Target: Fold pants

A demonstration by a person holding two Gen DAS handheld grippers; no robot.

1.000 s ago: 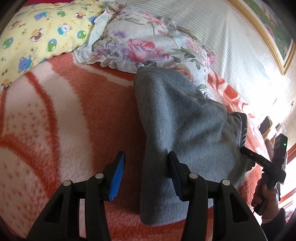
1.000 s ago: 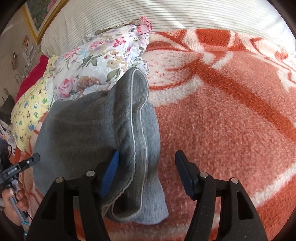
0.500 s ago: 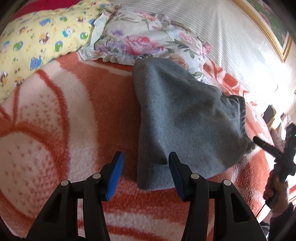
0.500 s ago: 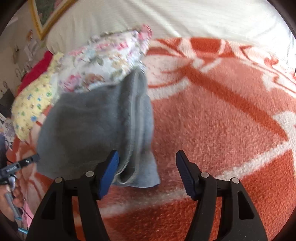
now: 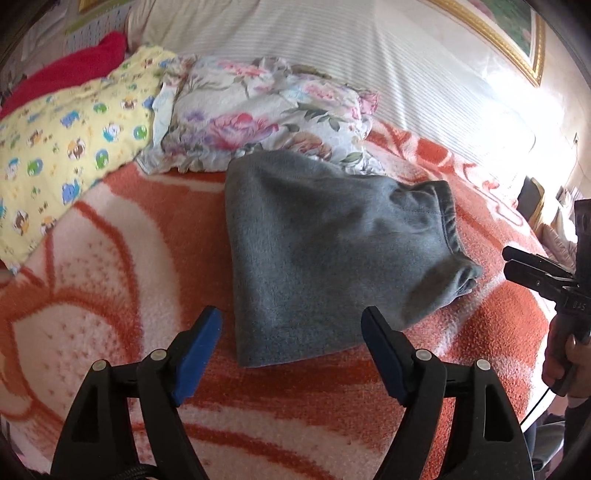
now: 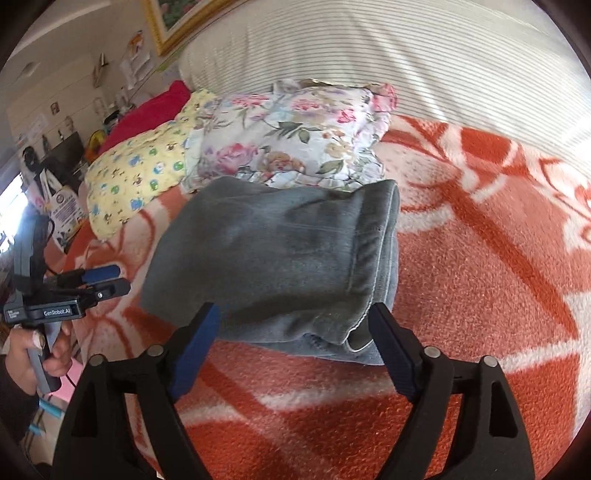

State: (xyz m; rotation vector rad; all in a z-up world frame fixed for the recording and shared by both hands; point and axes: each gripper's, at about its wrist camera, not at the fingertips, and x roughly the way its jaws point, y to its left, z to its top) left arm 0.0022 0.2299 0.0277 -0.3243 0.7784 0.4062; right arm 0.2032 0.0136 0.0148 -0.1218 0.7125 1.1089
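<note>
Orange-and-white fleece blanket (image 5: 110, 266) covers the whole bed, with a striped headboard (image 5: 332, 48) behind it and a gold-framed picture (image 5: 509, 33) up on the wall. Grey sweatpants (image 5: 317, 251) sit folded into a chunky bundle in the middle of the blanket, far edge touching a floral pillow (image 5: 266, 118) (elastic waistband bunched up on the right side in the left wrist view). Next to the floral one there's a yellow pillow with cartoon animals (image 5: 66, 147), and something red (image 5: 70, 70) behind that.

Left hand-held gripper (image 5: 291, 332) has its blue-padded jaws spread wide, holding nothing, just short of the bundle's near edge. Right hand-held gripper (image 6: 295, 328) is the same deal: jaws apart, empty, sitting right at the near edge of the pants where the layers stack up.

Each camera catches the other gripper off to the side, clear of the fabric.
</note>
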